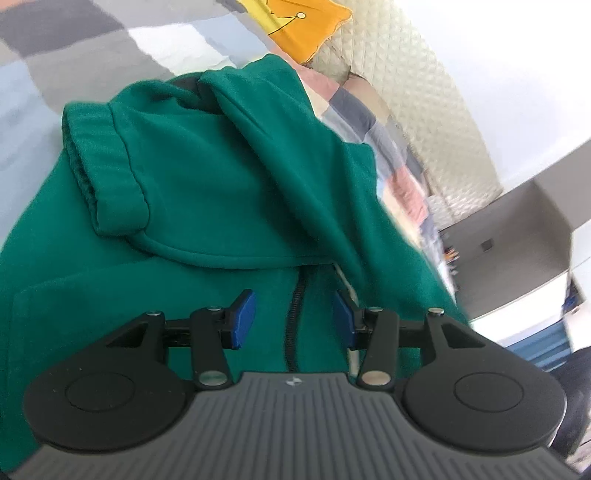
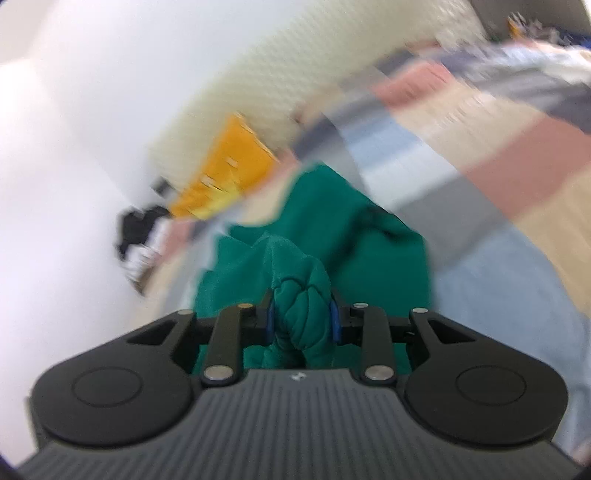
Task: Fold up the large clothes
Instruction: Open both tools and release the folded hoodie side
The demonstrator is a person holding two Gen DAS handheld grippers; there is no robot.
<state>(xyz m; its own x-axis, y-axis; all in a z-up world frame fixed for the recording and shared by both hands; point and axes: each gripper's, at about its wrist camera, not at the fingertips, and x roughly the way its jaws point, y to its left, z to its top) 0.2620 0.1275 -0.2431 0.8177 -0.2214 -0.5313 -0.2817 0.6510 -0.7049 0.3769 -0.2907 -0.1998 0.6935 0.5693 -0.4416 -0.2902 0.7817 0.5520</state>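
The hoodie (image 1: 221, 177) is soft, matt green fleece cloth with a ribbed knit cuff (image 1: 107, 162) and a dark toothed zip (image 1: 295, 317). In the right wrist view a bunched fold of the same cloth (image 2: 301, 314) looks thick and rumpled. The bedspread (image 1: 66, 55) is matt woven cloth in grey, blue, pink and cream patches. The cushion (image 1: 306, 26) is smooth yellow cloth. The headboard (image 1: 417, 103) is cream and quilted, with a dimpled surface. Each gripper, left (image 1: 293, 319) and right (image 2: 302, 317), is matt black plastic with a ribbed grey housing, shiny metal pins and smooth blue pads (image 1: 243, 319).
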